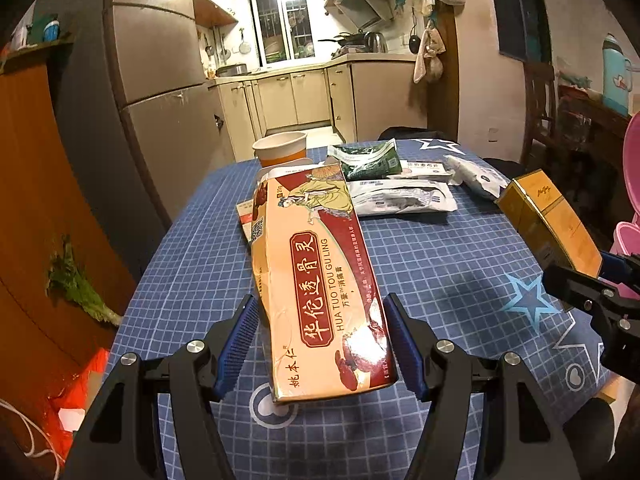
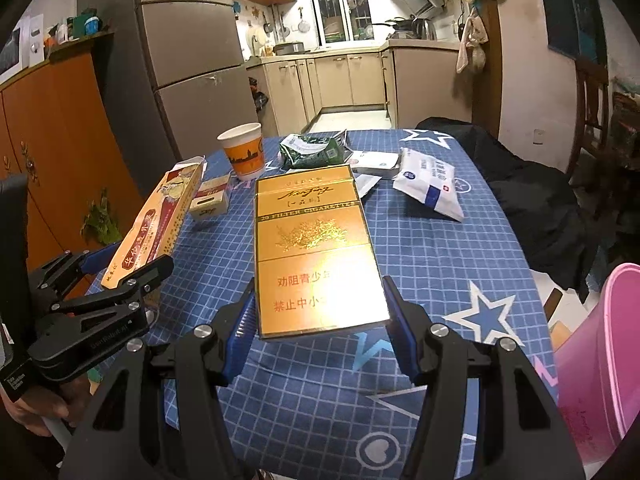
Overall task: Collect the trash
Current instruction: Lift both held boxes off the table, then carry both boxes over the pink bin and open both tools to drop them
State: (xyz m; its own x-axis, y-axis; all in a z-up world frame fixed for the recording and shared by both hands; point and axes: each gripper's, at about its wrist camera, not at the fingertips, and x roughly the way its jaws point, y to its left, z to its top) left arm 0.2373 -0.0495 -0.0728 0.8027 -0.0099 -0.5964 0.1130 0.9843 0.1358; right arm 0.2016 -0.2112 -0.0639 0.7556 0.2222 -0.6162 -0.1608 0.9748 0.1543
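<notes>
Above the checked tablecloth (image 1: 440, 248) — left gripper (image 1: 320, 340) jaws clamping the ointment box (image 1: 316, 264), right gripper (image 2: 320, 312) (likewise) the cigarette pack (image 2: 312, 248).

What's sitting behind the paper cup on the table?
Nothing on the table: the paper cup stands near the far edge of the tablecloth; beyond is kitchen floor. The spot directly behind its base is hidden.
</notes>
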